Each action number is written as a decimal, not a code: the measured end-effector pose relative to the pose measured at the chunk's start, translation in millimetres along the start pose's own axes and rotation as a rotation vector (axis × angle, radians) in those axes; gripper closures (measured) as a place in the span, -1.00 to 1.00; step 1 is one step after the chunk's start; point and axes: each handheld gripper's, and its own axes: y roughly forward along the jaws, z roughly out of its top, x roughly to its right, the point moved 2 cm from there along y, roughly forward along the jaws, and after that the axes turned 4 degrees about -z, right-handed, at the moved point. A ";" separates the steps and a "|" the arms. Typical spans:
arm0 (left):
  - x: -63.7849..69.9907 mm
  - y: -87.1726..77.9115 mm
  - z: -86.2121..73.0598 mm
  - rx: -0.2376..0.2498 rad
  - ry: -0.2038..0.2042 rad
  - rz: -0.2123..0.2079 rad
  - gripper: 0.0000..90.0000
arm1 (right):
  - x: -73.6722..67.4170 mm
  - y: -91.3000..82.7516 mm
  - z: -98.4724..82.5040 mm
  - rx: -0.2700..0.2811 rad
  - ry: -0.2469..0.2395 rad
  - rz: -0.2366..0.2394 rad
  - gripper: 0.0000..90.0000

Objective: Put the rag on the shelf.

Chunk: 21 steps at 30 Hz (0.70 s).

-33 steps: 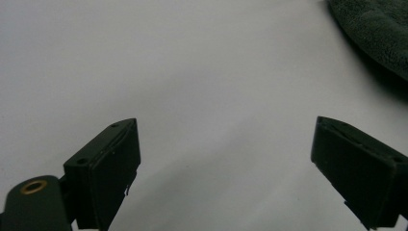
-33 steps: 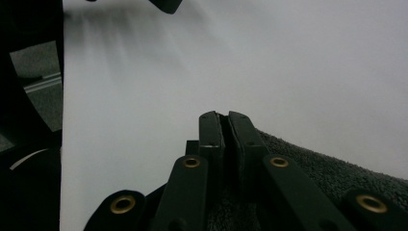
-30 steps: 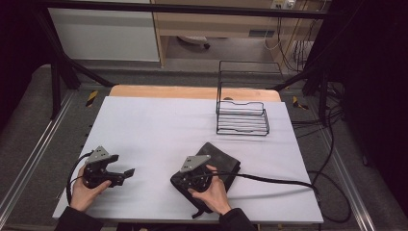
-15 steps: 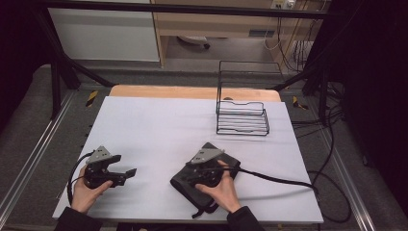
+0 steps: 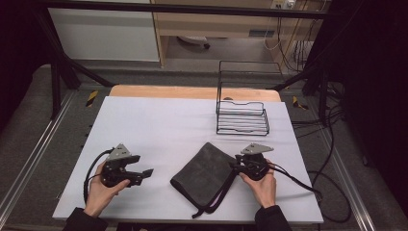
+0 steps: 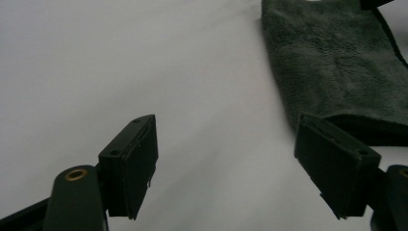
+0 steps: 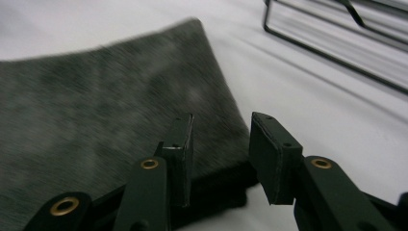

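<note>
Dark cloth [image 5: 208, 172] lies flat between both grippers, right gripper [image 5: 238, 164] at its edge with jaws partly apart, left gripper [image 5: 147, 173] farther off, jaws wide apart.

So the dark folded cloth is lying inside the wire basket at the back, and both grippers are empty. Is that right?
Not quite. The dark folded cloth lies flat on the white table, in front of the wire basket, as the high view shows. The left gripper and right gripper are indeed empty.
</note>
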 end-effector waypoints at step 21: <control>39.2 75.0 24.5 -0.176 -0.007 -0.138 0.09 | 9.5 -0.9 -13.8 -0.067 0.070 0.007 0.60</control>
